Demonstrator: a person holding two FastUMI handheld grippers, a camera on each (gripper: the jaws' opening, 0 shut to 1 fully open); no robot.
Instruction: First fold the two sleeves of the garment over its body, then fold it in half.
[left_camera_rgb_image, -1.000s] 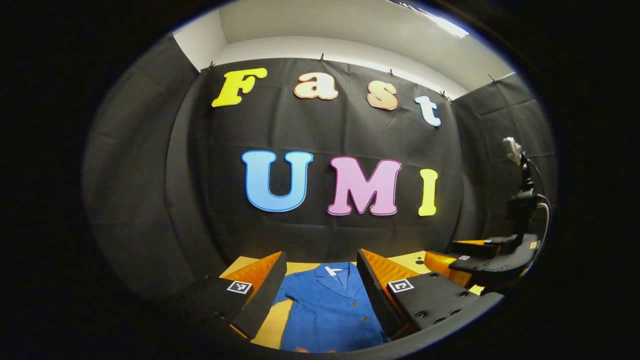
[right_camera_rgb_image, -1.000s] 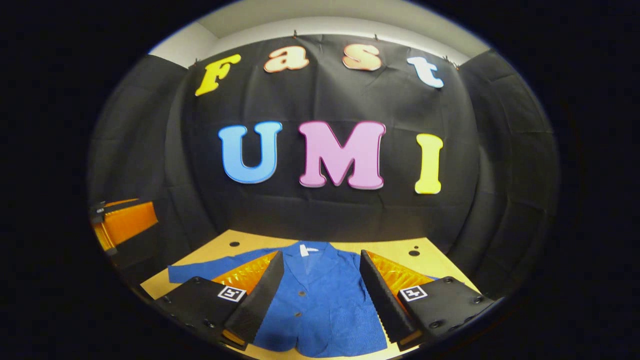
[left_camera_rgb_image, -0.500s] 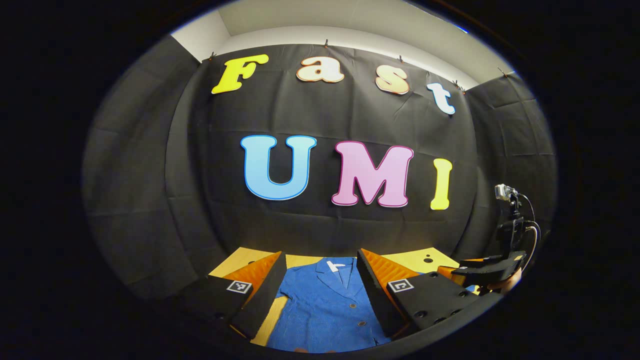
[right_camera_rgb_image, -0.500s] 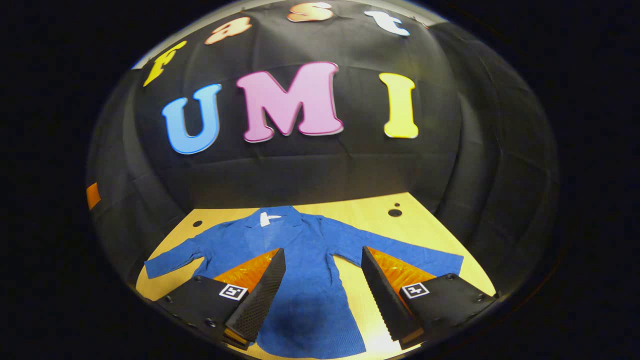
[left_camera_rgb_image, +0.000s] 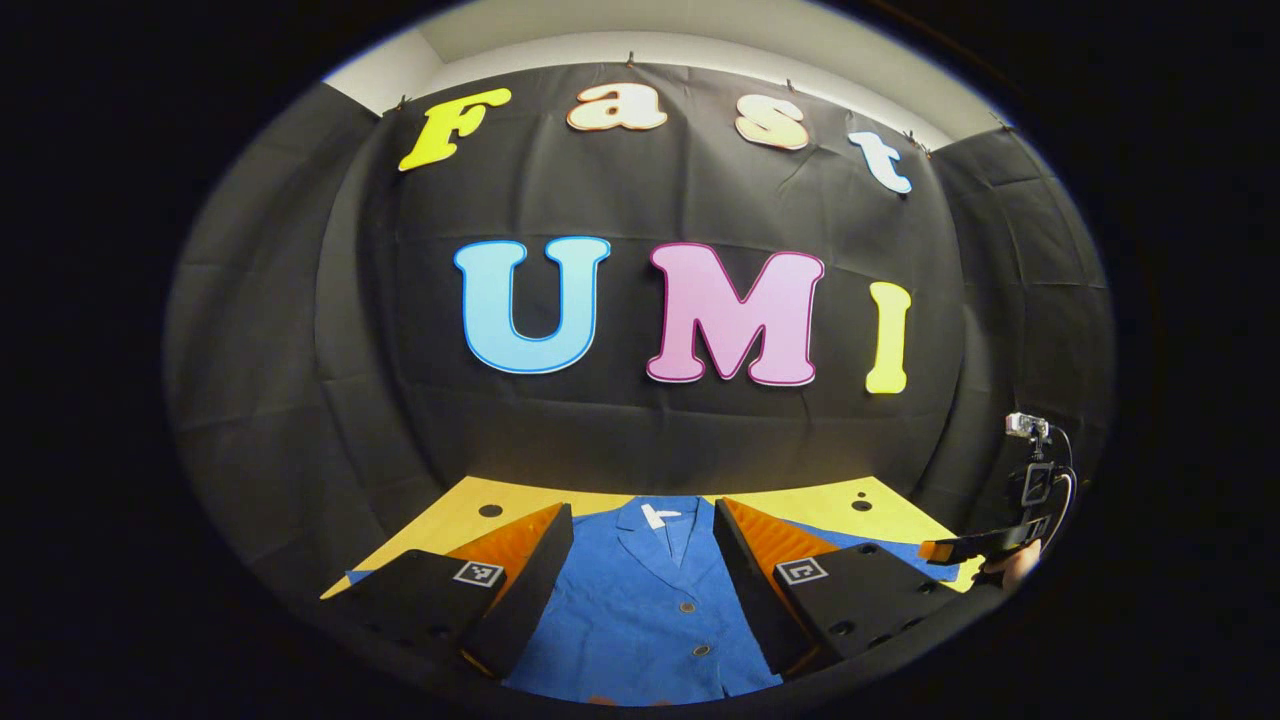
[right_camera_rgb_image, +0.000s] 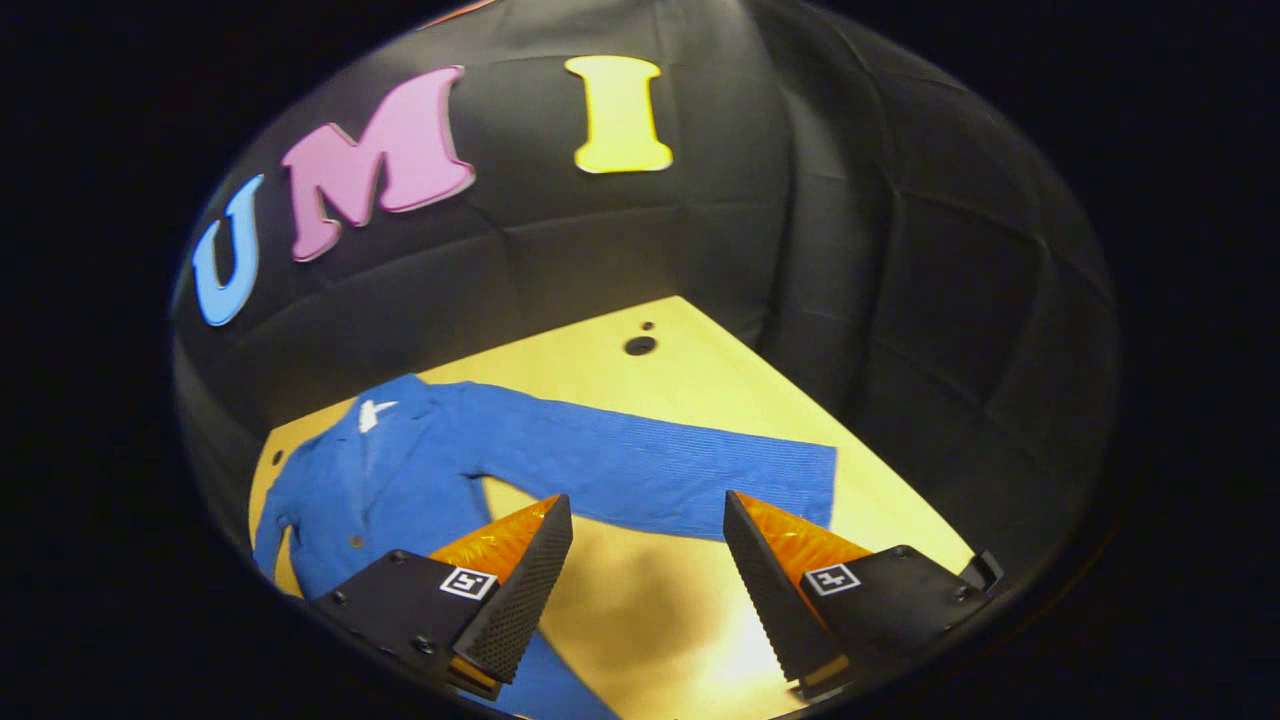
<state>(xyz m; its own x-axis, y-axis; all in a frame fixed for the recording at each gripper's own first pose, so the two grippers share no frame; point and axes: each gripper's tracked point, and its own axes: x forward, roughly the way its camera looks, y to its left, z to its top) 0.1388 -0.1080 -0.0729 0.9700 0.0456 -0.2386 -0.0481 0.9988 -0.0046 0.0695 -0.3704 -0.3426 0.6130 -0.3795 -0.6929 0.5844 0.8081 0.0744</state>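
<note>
Jacket (left_camera_rgb_image: 650, 610), blue and buttoned, lies flat on the yellow bench (right_camera_rgb_image: 700, 390) with its sleeve (right_camera_rgb_image: 650, 470) stretched out to the right, while the left hand-held gripper (left_camera_rgb_image: 640, 590) hangs spread above its front and the right hand-held gripper (right_camera_rgb_image: 645, 590) hangs spread near that sleeve.

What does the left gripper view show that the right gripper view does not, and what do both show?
Left gripper view: the jacket's buttoned front between the open left tool, and the right tool at the far right, its state unclear. Right gripper view: the open right tool above the spread sleeve. Both: the jacket lying flat on the table, with its collar tag.
</note>
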